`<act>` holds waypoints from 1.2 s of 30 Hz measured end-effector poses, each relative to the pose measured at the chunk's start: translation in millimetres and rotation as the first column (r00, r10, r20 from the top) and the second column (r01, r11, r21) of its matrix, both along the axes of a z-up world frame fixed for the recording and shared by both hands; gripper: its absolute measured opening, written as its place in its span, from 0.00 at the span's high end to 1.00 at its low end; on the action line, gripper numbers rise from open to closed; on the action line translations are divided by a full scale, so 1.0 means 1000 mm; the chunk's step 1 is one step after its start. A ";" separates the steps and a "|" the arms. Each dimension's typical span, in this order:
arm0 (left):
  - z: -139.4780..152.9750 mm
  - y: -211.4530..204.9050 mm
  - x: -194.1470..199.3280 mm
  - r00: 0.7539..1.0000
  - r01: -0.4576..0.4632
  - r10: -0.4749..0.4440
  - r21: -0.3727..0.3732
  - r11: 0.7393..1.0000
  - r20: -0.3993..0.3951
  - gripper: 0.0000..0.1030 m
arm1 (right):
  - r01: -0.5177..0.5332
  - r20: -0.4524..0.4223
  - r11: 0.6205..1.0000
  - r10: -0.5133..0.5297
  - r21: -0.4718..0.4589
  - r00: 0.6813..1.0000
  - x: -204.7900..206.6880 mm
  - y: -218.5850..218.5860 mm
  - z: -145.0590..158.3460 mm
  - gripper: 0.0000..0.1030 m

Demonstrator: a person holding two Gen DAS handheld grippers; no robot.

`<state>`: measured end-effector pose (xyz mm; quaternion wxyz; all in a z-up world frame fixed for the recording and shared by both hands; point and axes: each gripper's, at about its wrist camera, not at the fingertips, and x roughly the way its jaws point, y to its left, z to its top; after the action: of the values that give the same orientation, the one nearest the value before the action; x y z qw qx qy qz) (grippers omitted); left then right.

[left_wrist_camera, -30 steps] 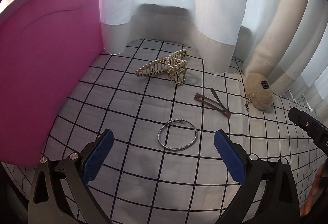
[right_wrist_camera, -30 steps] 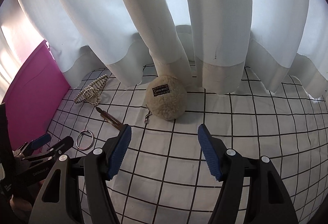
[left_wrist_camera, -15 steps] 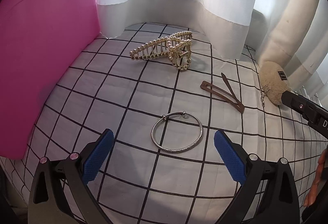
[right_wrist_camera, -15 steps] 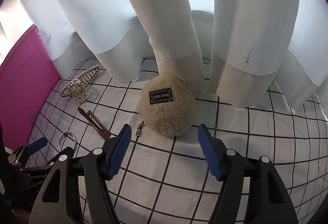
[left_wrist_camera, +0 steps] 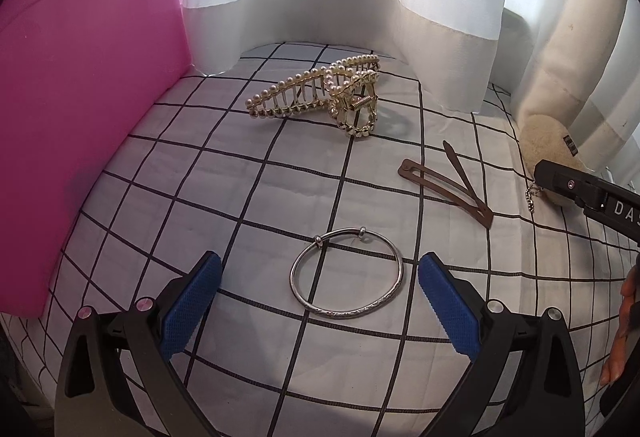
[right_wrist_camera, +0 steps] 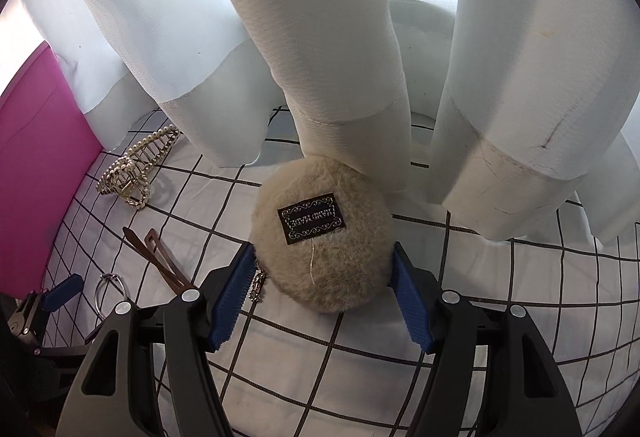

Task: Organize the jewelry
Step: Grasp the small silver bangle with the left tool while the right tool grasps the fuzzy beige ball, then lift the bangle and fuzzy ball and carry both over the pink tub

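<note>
Presently, item one: fluffy beige pouch, round, with a black label and a short ball chain, lying on the checked cloth at the foot of the white curtain. Right gripper has come down and forward onto it; where a second ago the pouch lay well ahead of the fingers, it now sits between them, blue pads at either flank. Fingers are spread wide; the fur reaches both pads, but no squeeze shows. Judged ready for closing.

Item two: silver bangle, flat on the cloth. Left gripper has sunk toward it; the bangle now lies between and just ahead of its parted fingers, untouched.

Item three: brown snap clip, sprung open, between bangle and pouch.

Item four: pearl-studded claw clip, farther back, near the pink panel.

Views compared: the right wrist view alone shows the pouch whole and its label; the left view catches only its edge behind the other tool's tip. The left view alone shows the bangle's full ring, its two beads, and part of a hand at the right edge.
</note>
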<state>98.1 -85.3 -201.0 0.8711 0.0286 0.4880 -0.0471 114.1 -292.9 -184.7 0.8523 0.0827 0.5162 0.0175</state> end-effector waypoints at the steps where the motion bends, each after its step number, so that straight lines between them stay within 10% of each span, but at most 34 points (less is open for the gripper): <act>1: 0.000 0.000 0.002 1.000 -0.003 0.003 0.001 1.000 0.002 0.05 | 0.000 -0.003 1.000 0.000 -0.001 1.000 0.002 0.000 -0.001 0.37; 24: 0.001 -0.001 -0.003 0.997 -0.036 0.037 -0.010 0.999 0.068 0.08 | -0.049 0.043 0.992 0.054 -0.116 0.998 0.017 0.022 -0.012 0.30; 33: 0.008 -0.007 -0.017 0.994 0.004 -0.004 0.000 1.000 0.106 0.49 | -0.044 0.063 0.992 0.052 -0.117 0.997 0.004 0.014 -0.008 0.46; 36: 0.009 -0.007 -0.017 0.995 0.002 -0.002 -0.004 1.000 0.104 0.50 | -0.039 0.064 0.995 0.046 -0.094 0.997 -0.002 0.005 -0.005 0.49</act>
<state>80.8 -92.0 -192.4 0.8954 0.0295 0.4417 -0.0475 112.1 -287.5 -189.3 0.8714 0.0312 0.4894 0.0143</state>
